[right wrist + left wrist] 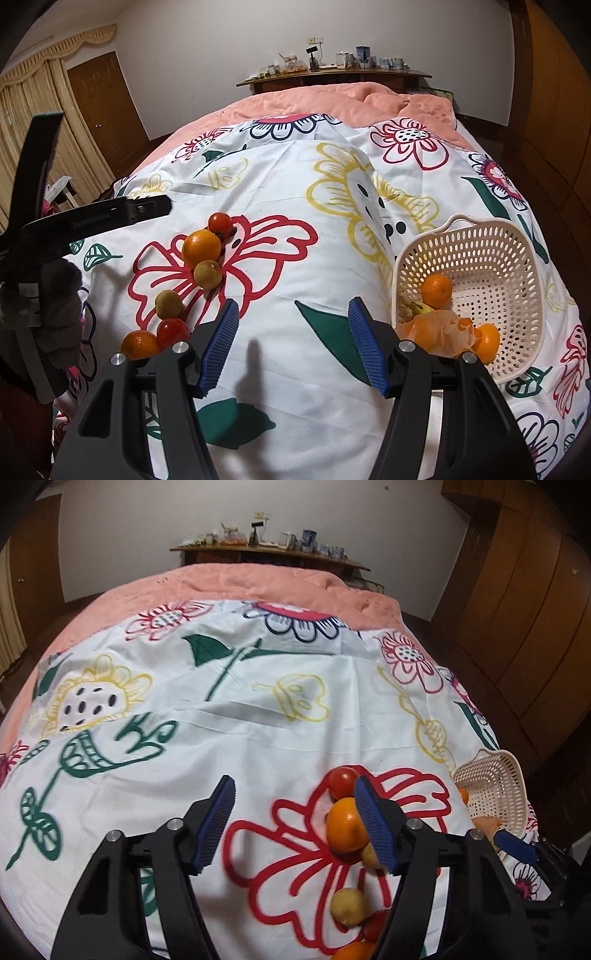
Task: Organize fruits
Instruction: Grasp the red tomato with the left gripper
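Floral bedsheet (295, 258)'s soft, so round glossy oranges (201, 246) roll; both my grippers' (295, 812) (293, 332) jaws wide, empty; grab across middle.

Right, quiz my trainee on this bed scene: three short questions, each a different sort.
1. True or false: the cream perforated plastic basket holds no fruit.
2. Multiple choice: the row of loose fruit on the floral white bedsheet ends farthest from the camera with A) a red tomato B) a banana C) a green apple.
3. Fill in: both the left gripper and the right gripper have their jaws ____.

Key: 1 false, an orange mandarin lies inside; 2 A; 3 open.
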`<state>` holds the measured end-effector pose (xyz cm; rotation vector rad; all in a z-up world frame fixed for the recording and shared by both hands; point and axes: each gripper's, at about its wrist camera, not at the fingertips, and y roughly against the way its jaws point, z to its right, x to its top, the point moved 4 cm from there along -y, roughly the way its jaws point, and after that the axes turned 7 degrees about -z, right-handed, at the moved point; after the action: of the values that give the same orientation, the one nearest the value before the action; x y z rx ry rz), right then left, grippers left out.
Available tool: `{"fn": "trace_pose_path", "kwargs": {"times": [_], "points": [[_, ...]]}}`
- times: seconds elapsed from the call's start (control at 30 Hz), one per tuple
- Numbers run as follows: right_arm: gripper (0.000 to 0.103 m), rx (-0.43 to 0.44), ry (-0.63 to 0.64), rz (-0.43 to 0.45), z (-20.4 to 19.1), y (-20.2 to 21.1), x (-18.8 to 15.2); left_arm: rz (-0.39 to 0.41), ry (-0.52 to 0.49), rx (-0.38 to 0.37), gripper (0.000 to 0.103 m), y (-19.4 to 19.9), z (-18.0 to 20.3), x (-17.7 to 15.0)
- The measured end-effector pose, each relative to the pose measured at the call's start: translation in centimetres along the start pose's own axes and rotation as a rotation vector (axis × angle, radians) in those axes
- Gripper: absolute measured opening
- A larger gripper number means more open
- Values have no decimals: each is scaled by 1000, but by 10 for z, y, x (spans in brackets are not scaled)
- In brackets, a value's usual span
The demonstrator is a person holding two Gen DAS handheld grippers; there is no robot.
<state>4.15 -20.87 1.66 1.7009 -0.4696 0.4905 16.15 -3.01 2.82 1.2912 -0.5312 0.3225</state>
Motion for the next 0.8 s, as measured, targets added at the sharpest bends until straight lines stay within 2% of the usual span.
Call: {"fn": "trace_pose_path", "kwargs": {"times": [0.13, 0.4, 0.53, 0.7, 0.8], "points": [[62, 8, -9, -1, 3, -2, 1, -51, -20, -28, 57, -17, 13, 6], [62, 15, -11, -3, 5, -1, 0, -150, -41, -87, 48, -48, 30, 12], [62, 12, -7, -7, 4, -2, 0, -182, -34, -103, 45, -61, 31, 12], [62, 6, 3, -15, 1, -4, 2, -199, -34, -115, 34, -70, 32, 11], [62, 9, 8, -21, -2, -5, 3, -196, -35, -125, 30, -71, 31, 11]]}}
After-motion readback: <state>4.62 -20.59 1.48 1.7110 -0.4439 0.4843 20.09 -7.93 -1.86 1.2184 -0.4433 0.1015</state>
